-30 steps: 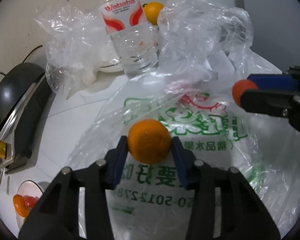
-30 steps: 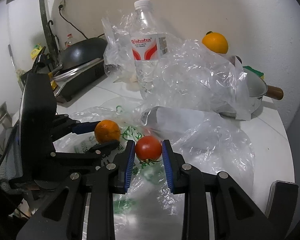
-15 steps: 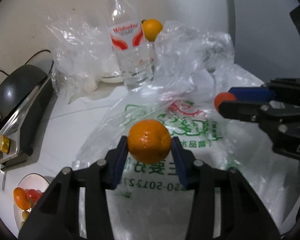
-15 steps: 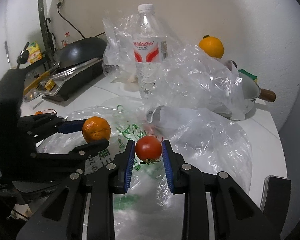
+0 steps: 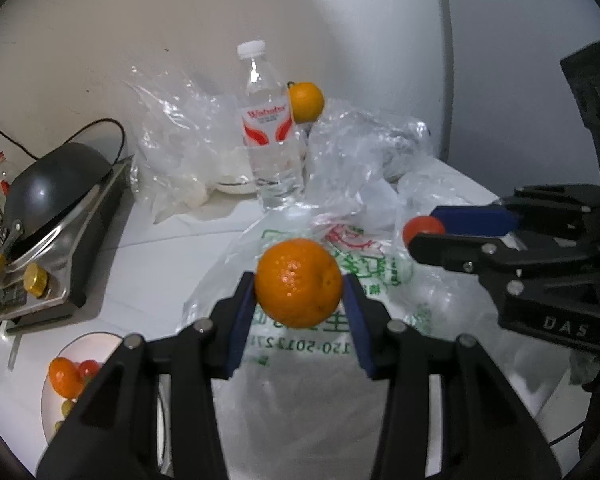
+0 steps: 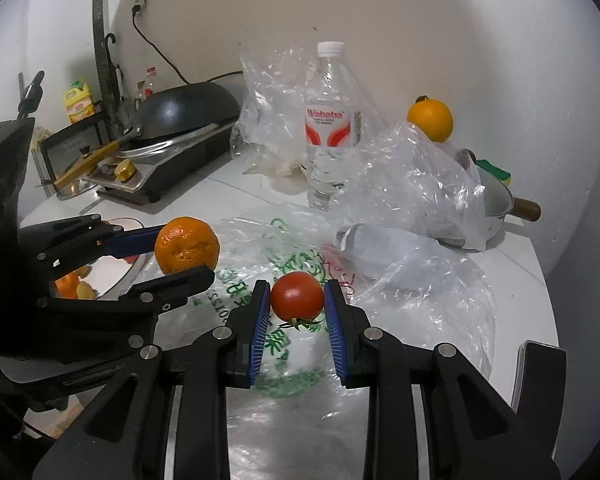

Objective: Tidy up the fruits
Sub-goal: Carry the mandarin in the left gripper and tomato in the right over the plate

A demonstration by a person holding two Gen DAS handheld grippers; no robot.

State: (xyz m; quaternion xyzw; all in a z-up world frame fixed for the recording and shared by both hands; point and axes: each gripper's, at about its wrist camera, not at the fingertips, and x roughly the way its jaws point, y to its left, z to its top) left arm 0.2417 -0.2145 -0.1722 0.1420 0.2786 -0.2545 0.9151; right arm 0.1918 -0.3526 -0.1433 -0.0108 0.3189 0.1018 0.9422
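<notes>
My left gripper point(image 5: 299, 290) is shut on an orange mandarin point(image 5: 299, 283) and holds it above a printed plastic bag point(image 5: 319, 344). My right gripper point(image 6: 296, 300) is shut on a red tomato point(image 6: 297, 296), also above the bag point(image 6: 284, 344). In the left wrist view the right gripper point(image 5: 423, 229) shows at the right with the tomato point(image 5: 421, 227). In the right wrist view the left gripper point(image 6: 188, 246) shows at the left with the mandarin point(image 6: 187, 245). A white plate point(image 5: 100, 340) at the lower left holds a mandarin, a small tomato and other small fruit. Another orange point(image 6: 429, 122) sits at the back.
A water bottle point(image 6: 329, 128) stands at the back among crumpled clear bags point(image 6: 411, 176). A black wok on a cooker point(image 6: 184, 120) is at the left. A pot with a wooden handle point(image 6: 499, 204) sits at the right. A dark flat object point(image 6: 539, 376) lies at the table's right edge.
Both grippers have risen and pulled back from the bag, each still holding its fruit. The plate with fruit has come further into the left wrist view.
</notes>
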